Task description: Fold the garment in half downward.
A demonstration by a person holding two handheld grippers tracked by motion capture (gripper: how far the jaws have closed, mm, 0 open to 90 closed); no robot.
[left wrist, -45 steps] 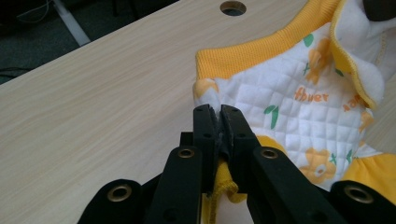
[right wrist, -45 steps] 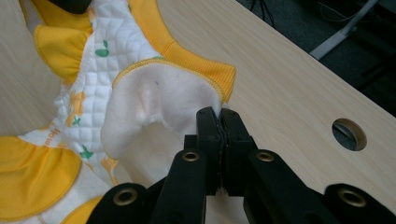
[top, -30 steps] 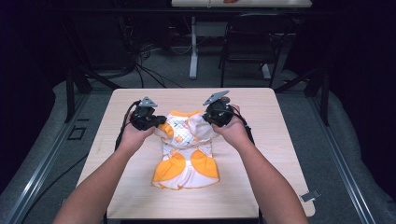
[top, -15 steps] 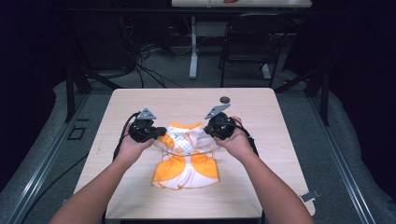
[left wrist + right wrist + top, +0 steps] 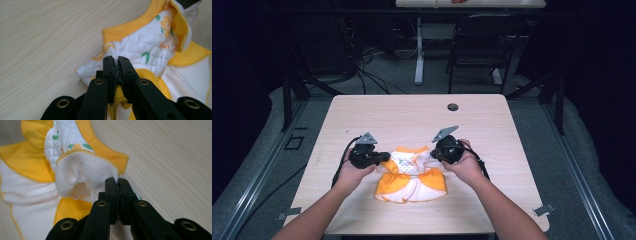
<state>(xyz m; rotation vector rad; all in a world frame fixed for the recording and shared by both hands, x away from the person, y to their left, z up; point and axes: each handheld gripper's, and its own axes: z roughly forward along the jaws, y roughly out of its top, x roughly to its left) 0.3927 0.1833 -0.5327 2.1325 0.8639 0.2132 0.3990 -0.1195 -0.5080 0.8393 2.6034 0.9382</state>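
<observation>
A small orange and white quilted garment (image 5: 411, 175) with a flower print lies on the light wooden table (image 5: 412, 120), partly folded over itself. My left gripper (image 5: 384, 157) is shut on the garment's left edge (image 5: 117, 75), with cloth pinched between its jaws. My right gripper (image 5: 434, 154) is shut on the right edge (image 5: 117, 187), its jaws clamped on white lining beside the orange ribbed cuff (image 5: 105, 152). Both hands hold the upper part of the garment low over the table, near its front half.
A round cable hole (image 5: 453, 106) sits near the table's far edge. Behind the table stand a chair (image 5: 484, 50) and a white table leg (image 5: 418, 50) among floor cables. Metal rails run along both sides of the floor.
Both hands have come toward the near edge of the table and lower, bringing the garment's top edge down over its lower part. Both grips have stayed the same.
</observation>
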